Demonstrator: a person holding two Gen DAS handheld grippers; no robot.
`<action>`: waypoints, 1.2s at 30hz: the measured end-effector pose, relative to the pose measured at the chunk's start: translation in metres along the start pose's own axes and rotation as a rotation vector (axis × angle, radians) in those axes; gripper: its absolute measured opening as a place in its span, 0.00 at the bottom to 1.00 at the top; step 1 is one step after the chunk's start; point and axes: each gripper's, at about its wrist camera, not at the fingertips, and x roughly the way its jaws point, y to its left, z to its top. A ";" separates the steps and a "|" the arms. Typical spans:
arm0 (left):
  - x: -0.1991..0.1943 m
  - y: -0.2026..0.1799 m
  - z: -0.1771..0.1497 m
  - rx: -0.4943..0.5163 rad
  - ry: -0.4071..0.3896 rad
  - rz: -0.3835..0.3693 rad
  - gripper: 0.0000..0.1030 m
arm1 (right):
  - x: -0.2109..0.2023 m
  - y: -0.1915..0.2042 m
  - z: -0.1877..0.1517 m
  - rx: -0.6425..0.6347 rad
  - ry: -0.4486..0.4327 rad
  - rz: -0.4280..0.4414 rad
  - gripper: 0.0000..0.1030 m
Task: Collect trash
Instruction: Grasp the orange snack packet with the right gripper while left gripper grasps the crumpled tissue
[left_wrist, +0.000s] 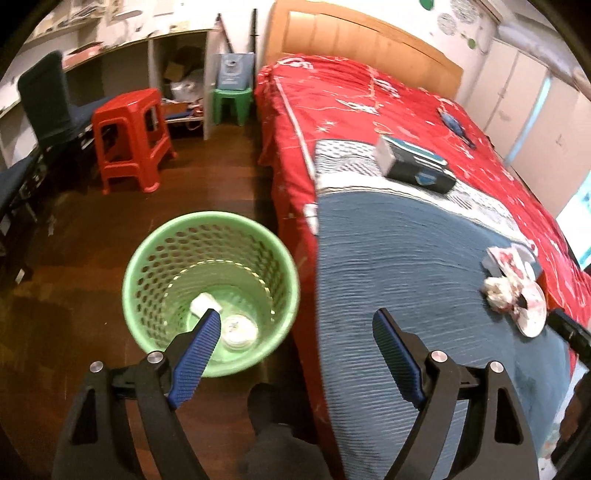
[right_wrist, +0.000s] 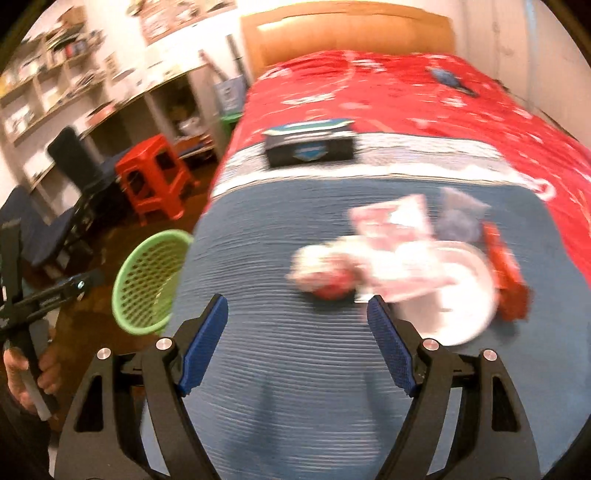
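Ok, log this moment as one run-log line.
task: collect trash | left gripper: open, empty, by green bin | right gripper: open, empty, facing trash pile on bed | bin: two pale items inside

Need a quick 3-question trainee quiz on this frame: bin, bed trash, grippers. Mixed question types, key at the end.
1. True or false: the green basket on the floor already holds items.
2. Multiple choice: the crumpled paper lies on
A. the red stool
B. the blue blanket
C. the floor
3. Fill in: both the left gripper and the right gripper have their jaws ____ and hold nothing.

Key:
1. True. A small white piece and a round white lid-like item sit at its bottom.
2. B. It lies on the blue blanket beside the white plate and a torn wrapper.
3. Open.
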 end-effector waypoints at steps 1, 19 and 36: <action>0.001 -0.005 0.000 0.007 0.002 -0.007 0.79 | -0.006 -0.019 0.003 0.037 -0.012 -0.015 0.75; 0.019 -0.135 0.016 0.243 0.039 -0.168 0.81 | 0.018 -0.192 0.021 0.389 0.055 -0.031 0.71; 0.078 -0.241 0.013 0.476 0.121 -0.314 0.76 | 0.031 -0.209 0.016 0.460 0.054 0.033 0.56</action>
